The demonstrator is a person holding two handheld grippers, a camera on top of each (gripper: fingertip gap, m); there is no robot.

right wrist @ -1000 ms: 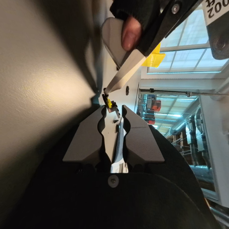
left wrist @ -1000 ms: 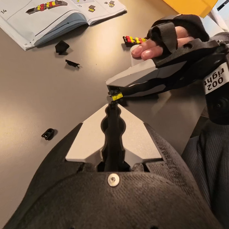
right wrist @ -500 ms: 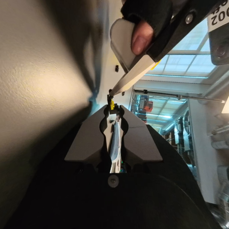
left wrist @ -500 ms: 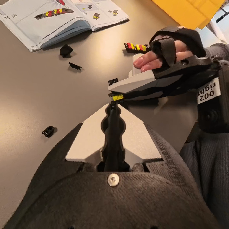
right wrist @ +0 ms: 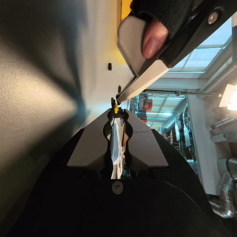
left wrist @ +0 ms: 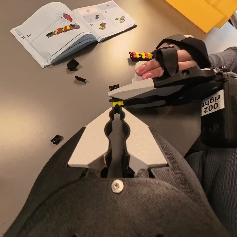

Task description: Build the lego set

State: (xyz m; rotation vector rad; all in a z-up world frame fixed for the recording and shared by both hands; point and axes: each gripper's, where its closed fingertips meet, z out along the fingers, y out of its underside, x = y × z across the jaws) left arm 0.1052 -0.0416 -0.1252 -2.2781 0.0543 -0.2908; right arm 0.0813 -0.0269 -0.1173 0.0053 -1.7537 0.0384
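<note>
My right gripper (right wrist: 117, 112) is shut on a small yellow and black lego assembly (right wrist: 116, 110) and holds it above the table. In the left wrist view it (left wrist: 116, 101) comes in from the right with that assembly (left wrist: 118, 103) at its tips. My left gripper (left wrist: 116, 109) points at the assembly's underside. Its fingers stand slightly apart, with a small black piece (left wrist: 116, 108) between the tips, touching the yellow part. In the right wrist view the left gripper (right wrist: 118, 99) comes down from the upper right onto the assembly.
An open instruction booklet (left wrist: 71, 29) lies at the back left. A red, yellow and black strip build (left wrist: 141, 55) lies behind the right hand. Loose black pieces (left wrist: 72, 64) (left wrist: 80, 79) (left wrist: 56, 139) lie on the grey table (left wrist: 32, 102). A yellow box (left wrist: 198, 12) is at the back right. The grippers are tip to tip, or close to it.
My left gripper's fingers were pressed together; now a narrow gap shows between them. My right gripper has closed onto the assembly. Both views have shifted slightly.
</note>
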